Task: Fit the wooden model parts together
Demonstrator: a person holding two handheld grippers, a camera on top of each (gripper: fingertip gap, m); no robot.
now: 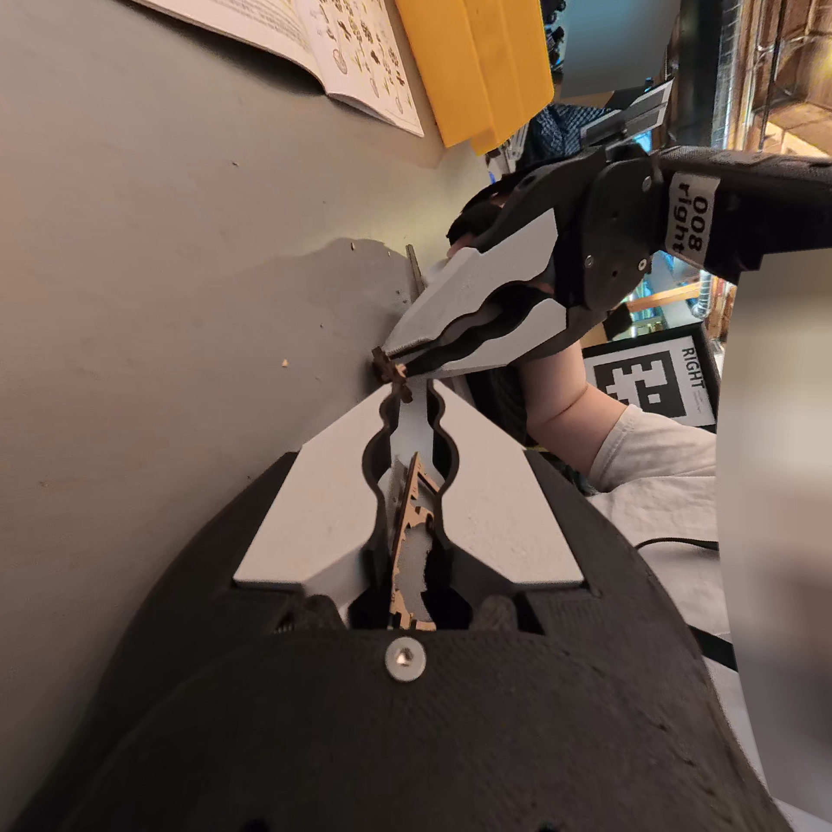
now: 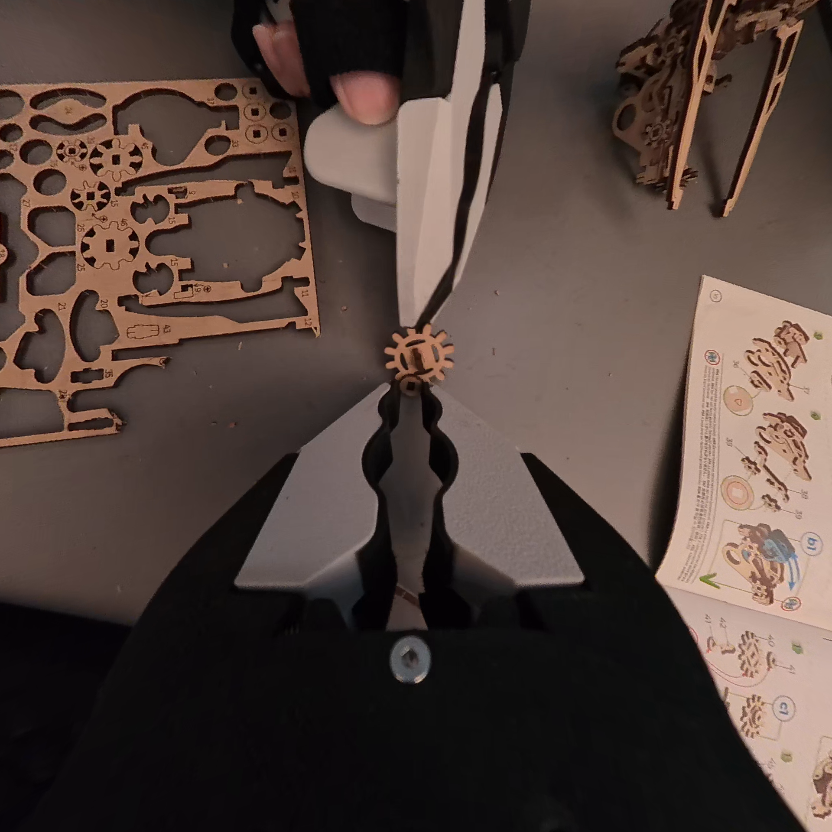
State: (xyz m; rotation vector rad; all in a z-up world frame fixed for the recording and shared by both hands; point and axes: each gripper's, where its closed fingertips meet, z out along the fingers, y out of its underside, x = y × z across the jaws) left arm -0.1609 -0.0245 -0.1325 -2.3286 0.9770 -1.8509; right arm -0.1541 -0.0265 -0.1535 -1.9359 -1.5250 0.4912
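two grippers meet tip to tip over a small wooden gear

the right gripper (image 2: 409, 386) has its fingers clenched on a small round wooden piece with a square hole (image 2: 409, 386), pinched at the very tips. directly ahead of it, touching that piece, sits a toothed wooden gear (image 2: 418, 353), held edge-on by the tips of the left gripper (image 2: 421, 322), which comes down from the top of the right wrist view with a gloved hand (image 2: 342, 58) behind it. the left gripper's fingers are clenched on the gear.

in the left wrist view the same meeting shows from the side: the gear (image 1: 388, 365) is at the tips, just above the grey desk (image 1: 180, 270); which tips hold it is unclear here. a flat wooden cut-out part (image 1: 412, 549) also shows deep between the left gripper's fingers, near the base.

on the desk to the left in the right wrist view lies a laser-cut wooden sheet (image 2: 148, 252) with many parts already punched out. a partly built wooden model (image 2: 693, 108) stands at the upper right, well apart from the grippers. an open instruction booklet (image 2: 756, 495) lies at the right edge. a yellow bin (image 1: 477, 67) sits beyond the booklet in the left wrist view.
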